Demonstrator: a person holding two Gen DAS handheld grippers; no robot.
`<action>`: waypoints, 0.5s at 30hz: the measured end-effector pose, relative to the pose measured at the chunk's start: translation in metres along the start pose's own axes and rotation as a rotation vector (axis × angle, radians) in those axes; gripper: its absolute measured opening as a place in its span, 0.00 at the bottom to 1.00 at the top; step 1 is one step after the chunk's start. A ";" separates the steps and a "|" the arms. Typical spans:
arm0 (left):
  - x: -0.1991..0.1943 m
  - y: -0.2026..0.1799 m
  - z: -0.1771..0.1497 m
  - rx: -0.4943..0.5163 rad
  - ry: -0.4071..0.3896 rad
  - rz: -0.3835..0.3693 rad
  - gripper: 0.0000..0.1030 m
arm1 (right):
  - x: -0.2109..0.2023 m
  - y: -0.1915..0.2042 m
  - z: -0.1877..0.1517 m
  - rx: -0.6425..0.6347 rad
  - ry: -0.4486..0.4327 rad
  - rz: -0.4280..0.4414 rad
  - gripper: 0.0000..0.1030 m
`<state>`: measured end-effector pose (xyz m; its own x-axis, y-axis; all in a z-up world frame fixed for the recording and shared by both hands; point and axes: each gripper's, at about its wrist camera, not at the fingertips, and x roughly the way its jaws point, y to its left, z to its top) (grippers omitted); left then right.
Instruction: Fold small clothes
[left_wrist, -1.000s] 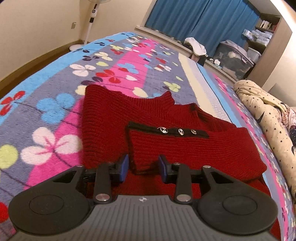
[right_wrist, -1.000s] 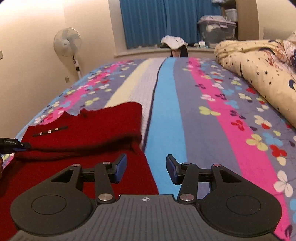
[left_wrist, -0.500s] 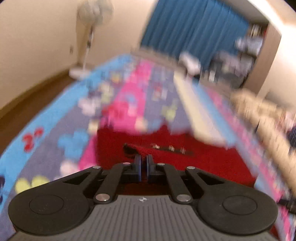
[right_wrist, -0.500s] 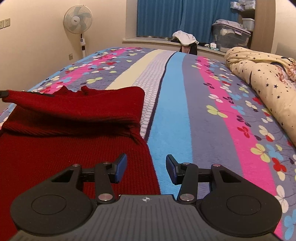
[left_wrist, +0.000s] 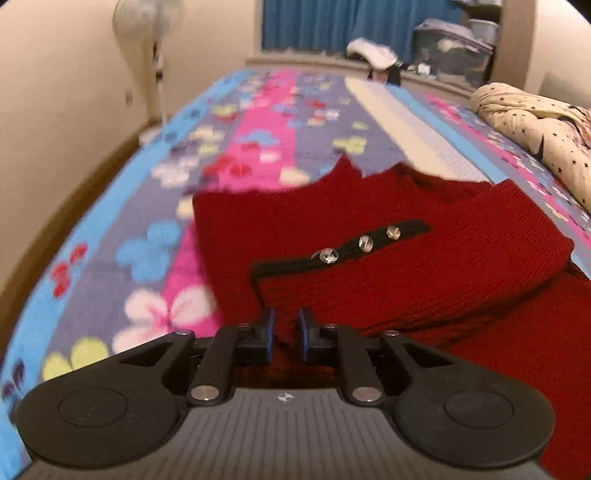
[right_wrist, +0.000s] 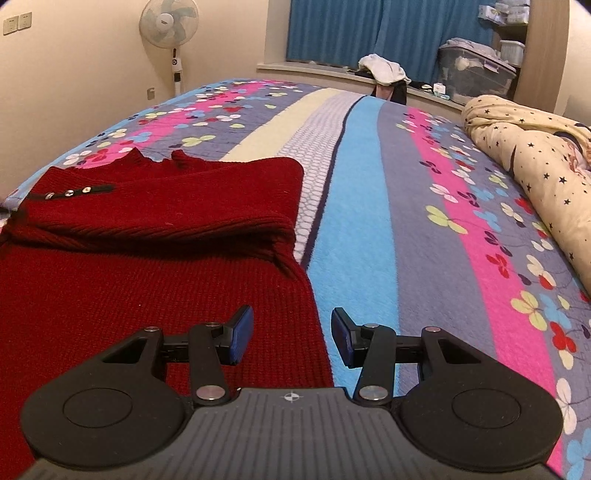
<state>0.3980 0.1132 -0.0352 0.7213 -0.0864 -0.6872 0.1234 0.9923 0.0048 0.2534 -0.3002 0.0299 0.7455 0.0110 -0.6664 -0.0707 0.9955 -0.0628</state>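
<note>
A red knit sweater (left_wrist: 369, 206) (right_wrist: 129, 295) lies flat on the bed. One sleeve (left_wrist: 424, 280) (right_wrist: 166, 206), with a black button band (left_wrist: 351, 247), is folded across the body. My left gripper (left_wrist: 284, 325) sits at the sleeve's near end. Its jaws are opening from a narrow gap, and the red knit fills that gap and touches both pads. My right gripper (right_wrist: 291, 332) is open above the sweater's right side edge, holding nothing. That edge runs between its fingers.
The bed carries a striped, flowered blanket (right_wrist: 424, 229). A rolled cream quilt with stars (right_wrist: 535, 177) lies along its right side. Beyond the far edge are a standing fan (right_wrist: 168, 33), blue curtains, a pile of clothes (right_wrist: 384, 70) and a plastic storage box (right_wrist: 476, 74).
The left jaws shut on the sleeve's end, lifted it briefly, and the sleeve now lies on the body again with its button band slanted. The right gripper sank slightly, still open.
</note>
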 end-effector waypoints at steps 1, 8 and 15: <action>-0.005 0.000 0.003 -0.009 -0.018 -0.009 0.15 | 0.000 0.000 0.000 0.001 0.001 -0.001 0.47; -0.002 -0.005 -0.001 0.018 0.018 -0.005 0.30 | 0.005 -0.005 -0.001 0.012 0.018 -0.016 0.48; -0.066 -0.010 0.007 -0.036 -0.122 -0.015 0.50 | -0.003 -0.011 -0.003 0.045 0.018 -0.012 0.48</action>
<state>0.3540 0.1087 0.0154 0.7974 -0.1092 -0.5934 0.1118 0.9932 -0.0325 0.2502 -0.3119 0.0305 0.7341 -0.0025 -0.6790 -0.0315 0.9988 -0.0378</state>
